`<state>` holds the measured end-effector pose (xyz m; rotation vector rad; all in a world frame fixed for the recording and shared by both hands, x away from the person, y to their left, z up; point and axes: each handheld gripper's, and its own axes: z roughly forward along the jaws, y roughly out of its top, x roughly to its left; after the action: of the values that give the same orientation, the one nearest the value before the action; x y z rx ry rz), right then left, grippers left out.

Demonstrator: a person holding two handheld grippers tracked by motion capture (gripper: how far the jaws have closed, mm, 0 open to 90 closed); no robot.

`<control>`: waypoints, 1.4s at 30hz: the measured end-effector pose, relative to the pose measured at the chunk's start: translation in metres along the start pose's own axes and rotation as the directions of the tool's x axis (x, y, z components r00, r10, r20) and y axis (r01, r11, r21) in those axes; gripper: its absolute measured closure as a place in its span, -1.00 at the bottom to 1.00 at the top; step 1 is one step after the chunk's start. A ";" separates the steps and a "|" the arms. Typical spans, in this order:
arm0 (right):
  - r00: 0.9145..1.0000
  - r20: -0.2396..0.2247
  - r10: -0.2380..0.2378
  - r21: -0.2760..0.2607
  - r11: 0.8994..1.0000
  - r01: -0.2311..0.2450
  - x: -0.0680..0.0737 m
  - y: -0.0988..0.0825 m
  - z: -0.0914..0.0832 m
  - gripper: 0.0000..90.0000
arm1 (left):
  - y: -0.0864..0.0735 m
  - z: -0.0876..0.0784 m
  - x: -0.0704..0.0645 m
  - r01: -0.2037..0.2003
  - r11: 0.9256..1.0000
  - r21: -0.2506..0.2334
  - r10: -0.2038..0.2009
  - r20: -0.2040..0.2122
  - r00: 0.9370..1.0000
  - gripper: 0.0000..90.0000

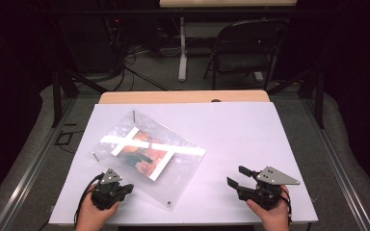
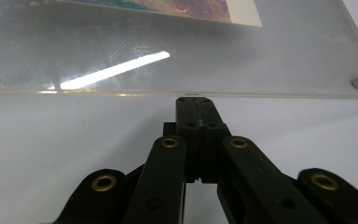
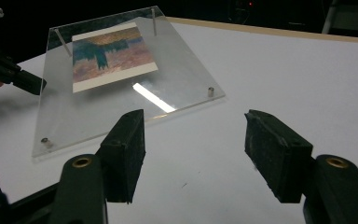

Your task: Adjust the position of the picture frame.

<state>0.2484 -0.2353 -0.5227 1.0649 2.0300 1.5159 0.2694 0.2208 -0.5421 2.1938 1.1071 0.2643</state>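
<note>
1. Closing in on the clear frame [image 1: 147, 156], the left tongs [image 1: 125, 189] sit low on the desk [image 1: 241, 130] with their jaws pressed together, nothing between them.
2. Seen along the left tongs [image 2: 195, 103], the tips are right at the frame's near edge [image 2: 168, 92], touching it or just short; I can't tell which.
3. That frame lies flat just ahead of the left tongs, a picture [image 3: 113, 55] sandwiched inside, small metal pegs [image 3: 210, 92] at its corners.
4. Over on the other side, the right tongs [image 1: 237, 175] rest well apart from the frame, jaws spread and empty, pointing toward it [image 3: 121, 79].
5. My read: this is the approach, with no grip taken yet.
6. Next move likely calls for the left tongs to open or wedge under the edge, and the right to come across for support.
</note>
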 end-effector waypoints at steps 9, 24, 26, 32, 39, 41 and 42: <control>1.000 -0.003 0.002 -0.003 1.000 -0.002 0.000 0.000 0.000 -0.16 | 0.026 0.022 -0.018 -0.059 0.998 0.022 0.058 0.047 0.997 1.00; 1.000 -0.003 0.006 -0.007 1.000 -0.006 -0.002 0.000 -0.001 -0.16 | 0.063 0.040 -0.034 -0.075 0.996 -0.046 0.079 0.088 0.993 1.00; 1.000 -0.004 0.012 -0.003 1.000 -0.012 -0.002 0.000 -0.001 -0.16 | 0.077 0.035 -0.034 -0.069 0.993 -0.097 0.075 0.066 0.995 1.00; 1.000 -0.008 0.015 -0.010 1.000 -0.015 -0.003 -0.001 -0.002 -0.16 | 0.082 0.028 -0.032 -0.055 0.990 -0.129 0.064 0.069 0.996 0.98; 1.000 -0.009 0.019 -0.012 1.000 -0.019 -0.004 0.000 -0.003 -0.16 | 0.065 -0.006 -0.011 -0.060 0.984 -0.170 0.059 -0.009 0.998 0.78; 1.000 -0.009 0.022 -0.010 1.000 -0.022 -0.004 0.000 -0.003 -0.16 | 0.055 -0.020 0.002 -0.037 0.981 -0.193 0.028 -0.044 0.999 0.69; 1.000 -0.009 0.022 -0.010 1.000 -0.022 -0.004 0.000 -0.003 -0.16 | 0.049 -0.027 0.008 -0.023 0.979 -0.203 0.011 -0.058 0.998 0.69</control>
<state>0.2488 -0.2398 -0.5227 1.0816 2.0211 1.5431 0.2937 0.2191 -0.4910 2.0256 1.0434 0.4312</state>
